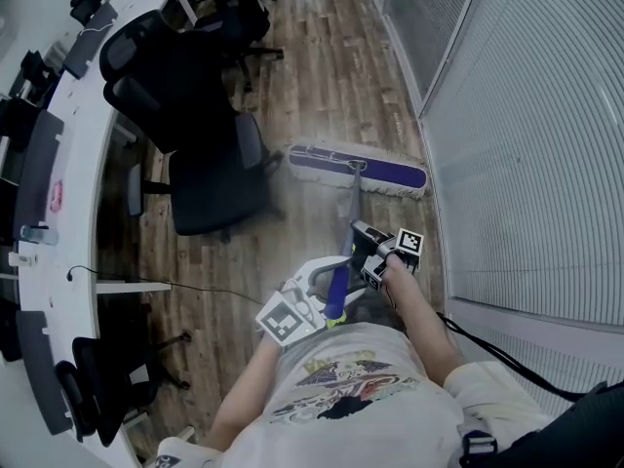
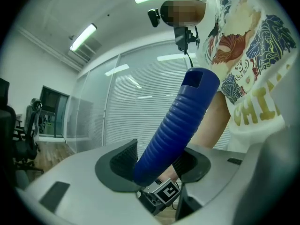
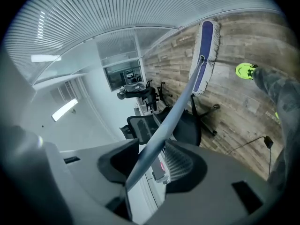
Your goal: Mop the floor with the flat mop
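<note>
The wood floor (image 1: 331,57) ran ahead of both sets of fingers, with a slatted glass wall (image 1: 526,144) to their right. To their left were a long white desk (image 1: 83,154) and black chairs (image 1: 205,174). The head view alone showed the whole mop (image 1: 351,203). Its head (image 1: 356,169) lay flat on the floor well ahead of the fingers, near the wall, with one chair just beside its left end.

The left gripper view faced back at the person's shirt (image 2: 248,60) and showed the left gripper (image 2: 157,165) clamped on the ribbed blue grip (image 2: 183,121). The right gripper view looked down the thin grey pole (image 3: 173,116), which the right gripper (image 3: 150,161) pinched between its fingers, further along than the left. It also showed a green shoe (image 3: 244,71) near the mop's head. A thin cable (image 1: 175,283) crossed the floor left of the fingers
</note>
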Demonstrator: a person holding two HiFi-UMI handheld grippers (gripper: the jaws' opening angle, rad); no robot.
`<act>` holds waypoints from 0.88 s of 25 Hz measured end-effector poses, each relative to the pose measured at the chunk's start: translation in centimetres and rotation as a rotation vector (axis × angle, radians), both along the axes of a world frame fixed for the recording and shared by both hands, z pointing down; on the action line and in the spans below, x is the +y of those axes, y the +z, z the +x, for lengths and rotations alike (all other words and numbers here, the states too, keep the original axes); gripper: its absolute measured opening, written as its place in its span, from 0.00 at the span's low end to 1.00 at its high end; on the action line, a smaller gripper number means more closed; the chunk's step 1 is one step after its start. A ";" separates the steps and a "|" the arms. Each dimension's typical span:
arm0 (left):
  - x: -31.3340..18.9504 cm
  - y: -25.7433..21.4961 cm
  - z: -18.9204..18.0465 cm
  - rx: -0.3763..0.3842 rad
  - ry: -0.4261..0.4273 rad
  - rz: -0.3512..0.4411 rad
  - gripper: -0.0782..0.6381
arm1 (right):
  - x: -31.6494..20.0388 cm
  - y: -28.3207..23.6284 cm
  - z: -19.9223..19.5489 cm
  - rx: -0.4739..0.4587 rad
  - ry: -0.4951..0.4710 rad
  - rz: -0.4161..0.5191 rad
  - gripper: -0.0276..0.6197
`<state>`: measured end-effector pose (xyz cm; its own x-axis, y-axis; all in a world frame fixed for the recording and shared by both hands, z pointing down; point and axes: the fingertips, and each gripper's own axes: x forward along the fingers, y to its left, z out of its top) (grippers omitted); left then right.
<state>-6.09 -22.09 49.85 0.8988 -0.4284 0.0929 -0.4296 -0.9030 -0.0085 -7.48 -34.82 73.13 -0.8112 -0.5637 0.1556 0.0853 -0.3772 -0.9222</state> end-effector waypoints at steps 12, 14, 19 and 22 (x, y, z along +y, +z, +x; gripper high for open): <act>-19.5 -2.9 0.9 0.048 -0.034 0.004 0.38 | -18.5 -1.8 0.6 -0.086 -0.032 -0.012 0.31; -22.5 -3.7 1.0 0.073 -0.048 0.005 0.38 | -21.3 -2.5 0.7 -0.099 -0.045 -0.002 0.31; -29.2 -4.1 2.1 0.022 -0.022 0.032 0.38 | -27.9 -3.3 1.4 -0.130 -0.068 -0.003 0.31; -31.0 -3.8 3.0 0.001 -0.012 0.040 0.38 | -29.9 -3.1 2.1 -0.144 -0.091 -0.001 0.31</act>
